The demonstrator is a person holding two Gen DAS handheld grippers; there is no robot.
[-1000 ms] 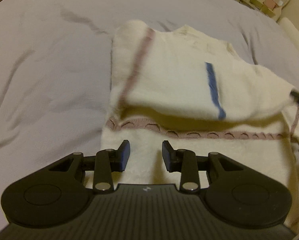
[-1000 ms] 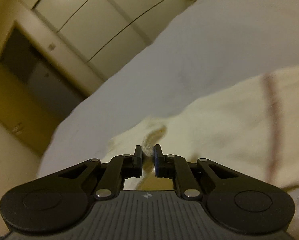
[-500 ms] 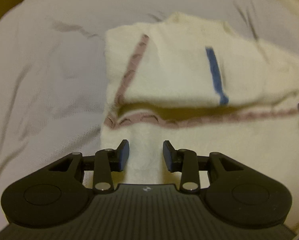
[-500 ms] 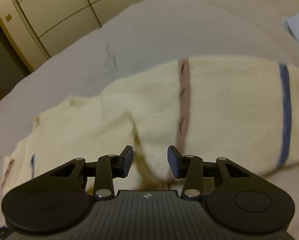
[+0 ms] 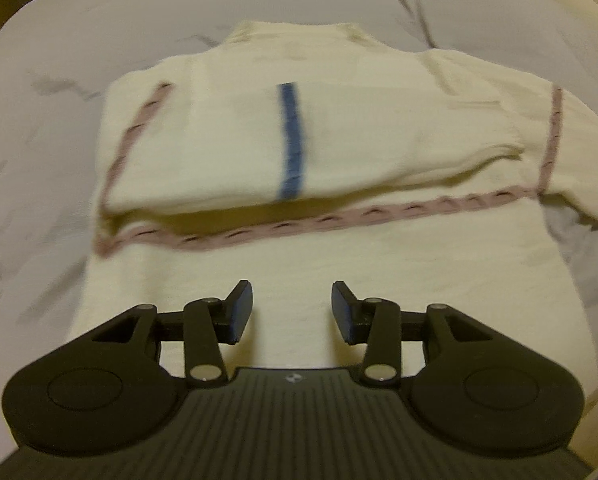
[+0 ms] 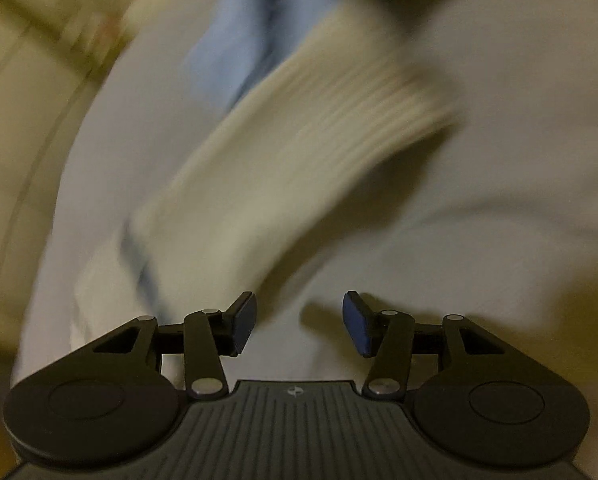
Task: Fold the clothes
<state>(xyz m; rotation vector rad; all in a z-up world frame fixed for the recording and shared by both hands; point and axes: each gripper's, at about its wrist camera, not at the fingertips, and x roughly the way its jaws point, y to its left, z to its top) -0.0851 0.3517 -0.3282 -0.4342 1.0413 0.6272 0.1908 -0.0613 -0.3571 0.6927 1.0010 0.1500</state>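
We see the bed (image 5: pixel 59 32) under its pale lilac sheet, and the cream sweater (image 5: pixel 339 264) lies flat on it, one sleeve folded across the body. Our left tool (image 5: pixel 292 312) hangs over the hem, jaws apart and opening, nothing between them. Our right tool (image 6: pixel 298 322) is opening too, empty, over a blurred cream sleeve (image 6: pixel 299 140).
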